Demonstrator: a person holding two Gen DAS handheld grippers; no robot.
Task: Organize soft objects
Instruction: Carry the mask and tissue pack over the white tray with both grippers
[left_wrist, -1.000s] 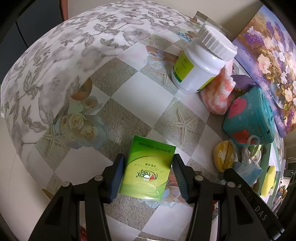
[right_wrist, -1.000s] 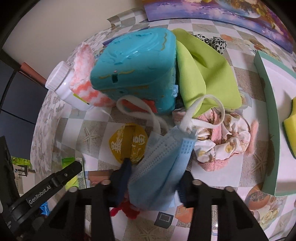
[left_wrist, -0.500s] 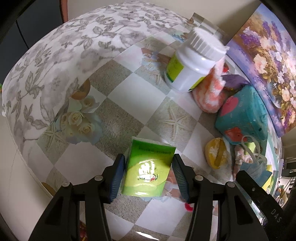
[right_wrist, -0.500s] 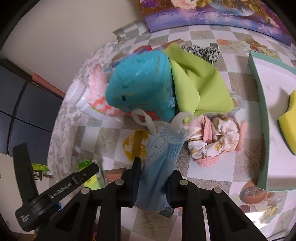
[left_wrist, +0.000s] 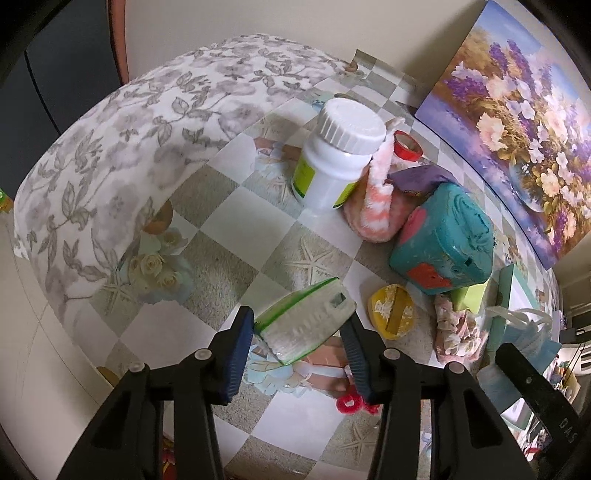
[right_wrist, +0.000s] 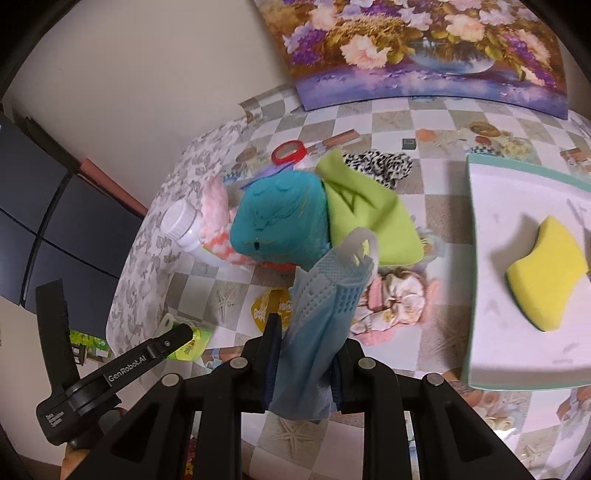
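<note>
My left gripper (left_wrist: 297, 347) is shut on a green tissue pack (left_wrist: 304, 325) and holds it tilted above the checkered table. My right gripper (right_wrist: 303, 365) is shut on a blue face mask (right_wrist: 325, 306), lifted clear of the table, its white ear loop (right_wrist: 360, 240) sticking up. Soft items lie around a teal toy box (right_wrist: 280, 225): a lime cloth (right_wrist: 369, 218), a pink floral scrunchie (right_wrist: 391, 302), an orange-white fuzzy cloth (left_wrist: 376, 199) and a zebra-print scrunchie (right_wrist: 380, 164).
A white tray (right_wrist: 517, 206) with a teal rim holds a yellow sponge (right_wrist: 546, 269) at the right. A white pill bottle (left_wrist: 340, 155), red tape roll (right_wrist: 288, 151), yellow pouch (left_wrist: 391, 310) and floral painting (right_wrist: 424, 48) are also there.
The left gripper has lifted and tilted the tissue pack off the table. The right gripper closed on the mask and raised it, drawing back from the pile.
</note>
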